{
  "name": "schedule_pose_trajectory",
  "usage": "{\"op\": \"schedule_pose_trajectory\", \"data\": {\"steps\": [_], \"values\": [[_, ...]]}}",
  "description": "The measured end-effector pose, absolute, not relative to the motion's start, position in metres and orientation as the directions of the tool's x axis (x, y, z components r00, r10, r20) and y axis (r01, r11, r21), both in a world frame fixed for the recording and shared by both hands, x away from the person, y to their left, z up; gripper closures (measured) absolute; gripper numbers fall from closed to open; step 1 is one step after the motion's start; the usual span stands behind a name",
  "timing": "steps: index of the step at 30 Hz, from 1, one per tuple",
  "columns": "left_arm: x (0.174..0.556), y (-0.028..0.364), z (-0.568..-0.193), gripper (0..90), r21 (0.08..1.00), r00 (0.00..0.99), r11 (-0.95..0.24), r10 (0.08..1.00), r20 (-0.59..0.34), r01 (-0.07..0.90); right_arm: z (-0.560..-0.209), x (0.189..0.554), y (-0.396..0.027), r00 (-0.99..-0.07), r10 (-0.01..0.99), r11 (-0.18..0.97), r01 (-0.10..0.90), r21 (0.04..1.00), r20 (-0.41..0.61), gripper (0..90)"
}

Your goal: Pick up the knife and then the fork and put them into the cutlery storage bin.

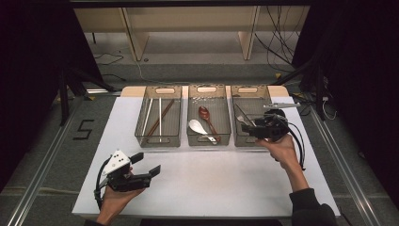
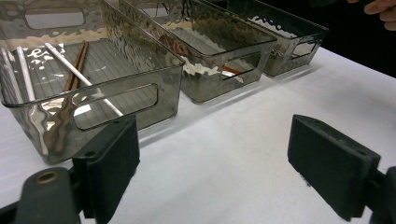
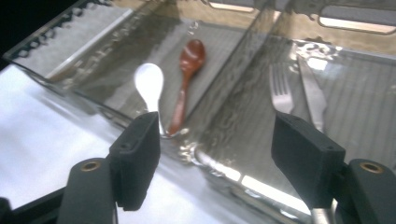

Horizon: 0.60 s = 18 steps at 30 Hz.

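Three clear grey bins stand side by side at the back of the white table [image 1: 211,183]. The left bin [image 1: 157,141] holds chopsticks [image 1: 157,117] [image 2: 77,70]. In the middle bin [image 1: 208,140] lie a white spoon [image 1: 196,125] [image 3: 149,81] and a brown spoon [image 1: 204,114] [image 3: 189,60]. A fork [image 3: 280,91] and a knife [image 3: 310,91] rest in the right bin [image 1: 251,89]. My right gripper [image 1: 249,129] [image 3: 217,158] hovers over the right bin's front, open and empty. My left gripper [image 1: 148,163] [image 2: 233,168] sits low at the front left, open with nothing between its jaws.
Bare white tabletop stretches between the bins and the front edge. Dark floor with rails runs along both sides of the table, and a wooden shelf frame and loose cables lie beyond the back edge.
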<state>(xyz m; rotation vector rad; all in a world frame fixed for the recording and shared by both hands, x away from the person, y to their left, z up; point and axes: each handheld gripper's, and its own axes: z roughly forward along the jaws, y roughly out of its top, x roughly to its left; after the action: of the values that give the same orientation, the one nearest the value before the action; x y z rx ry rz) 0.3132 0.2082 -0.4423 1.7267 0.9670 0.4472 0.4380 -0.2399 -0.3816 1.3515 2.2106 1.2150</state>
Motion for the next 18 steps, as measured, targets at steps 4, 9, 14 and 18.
{"op": "schedule_pose_trajectory", "data": {"steps": [4, 9, 14, 18], "values": [[0.313, 0.208, -0.442, 16.4, 0.913, 0.602, -0.117, 0.783, -0.158, 0.391, -0.381, 0.425, -0.238, -0.54, 0.82, 0.2, 0.583, 0.787, 0.192, 30.9], [0.313, 0.208, -0.442, 16.4, 0.913, 0.601, -0.117, 0.784, -0.157, 0.39, -0.386, 0.41, -0.237, -0.551, 0.811, 0.193, 0.566, 0.801, 0.194, 29.8], [0.313, 0.207, -0.442, 16.4, 0.913, 0.598, -0.112, 0.785, -0.16, 0.391, -0.389, 0.402, -0.235, -0.566, 0.802, 0.201, 0.555, 0.807, 0.19, 28.6], [0.314, 0.207, -0.442, 16.4, 0.913, 0.598, -0.112, 0.786, -0.161, 0.392, -0.392, 0.396, -0.233, -0.581, 0.793, 0.213, 0.547, 0.81, 0.183, 27.3]]}}
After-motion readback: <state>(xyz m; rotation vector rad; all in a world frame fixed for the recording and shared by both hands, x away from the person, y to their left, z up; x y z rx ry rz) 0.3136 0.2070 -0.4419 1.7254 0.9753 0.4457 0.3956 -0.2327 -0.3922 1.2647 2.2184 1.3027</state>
